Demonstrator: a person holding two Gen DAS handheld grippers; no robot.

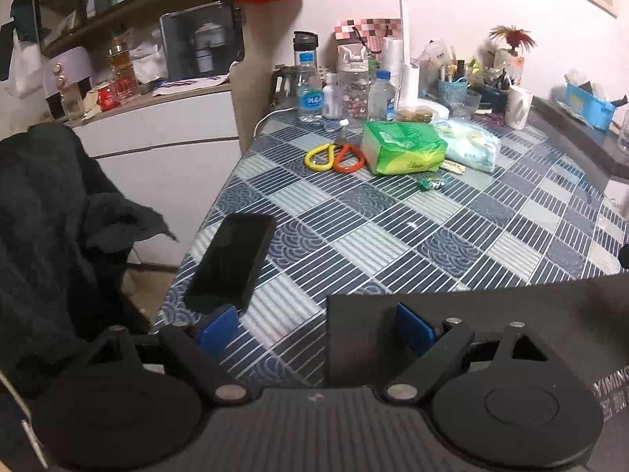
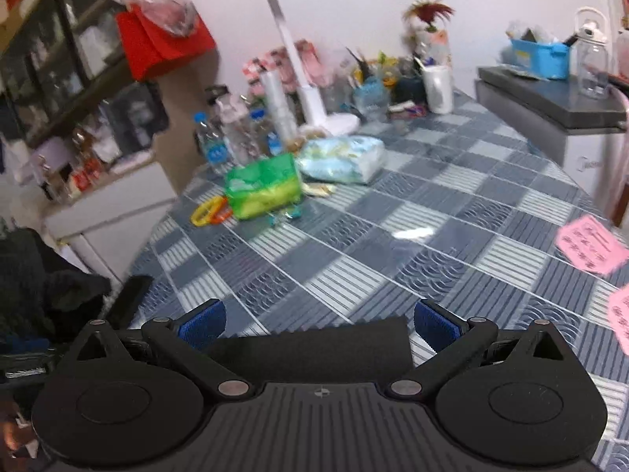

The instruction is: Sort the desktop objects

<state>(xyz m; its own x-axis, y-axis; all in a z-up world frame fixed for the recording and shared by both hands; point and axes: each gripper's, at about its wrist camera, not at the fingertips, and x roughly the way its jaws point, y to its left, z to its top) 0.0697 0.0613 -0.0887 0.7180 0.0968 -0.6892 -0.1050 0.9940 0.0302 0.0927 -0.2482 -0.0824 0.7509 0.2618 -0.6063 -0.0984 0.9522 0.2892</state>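
A black phone-like slab [image 1: 232, 259] lies at the table's left edge, just ahead of my left gripper's [image 1: 316, 332] left blue pad [image 1: 218, 332]. That gripper is open, and its right pad [image 1: 414, 332] hangs over a flat black sheet [image 1: 452, 310]. My right gripper [image 2: 319, 324] is also open, with a flat black sheet [image 2: 314, 346] lying low between its fingers. Farther back are scissors [image 1: 334, 157] with yellow and orange handles, a green tissue pack [image 1: 401, 151], a pale blue tissue pack [image 1: 468, 145] and a small green wrapper [image 1: 432, 184].
Bottles [image 1: 310, 94], a white lamp base [image 2: 330, 122], a white mug [image 1: 519, 106] and a pen basket [image 1: 452, 86] crowd the table's far edge. Pink notes [image 2: 591, 244] lie at the right. A dark garment [image 1: 51, 228] hangs left of the table. The patterned tablecloth [image 1: 393, 236] covers the middle.
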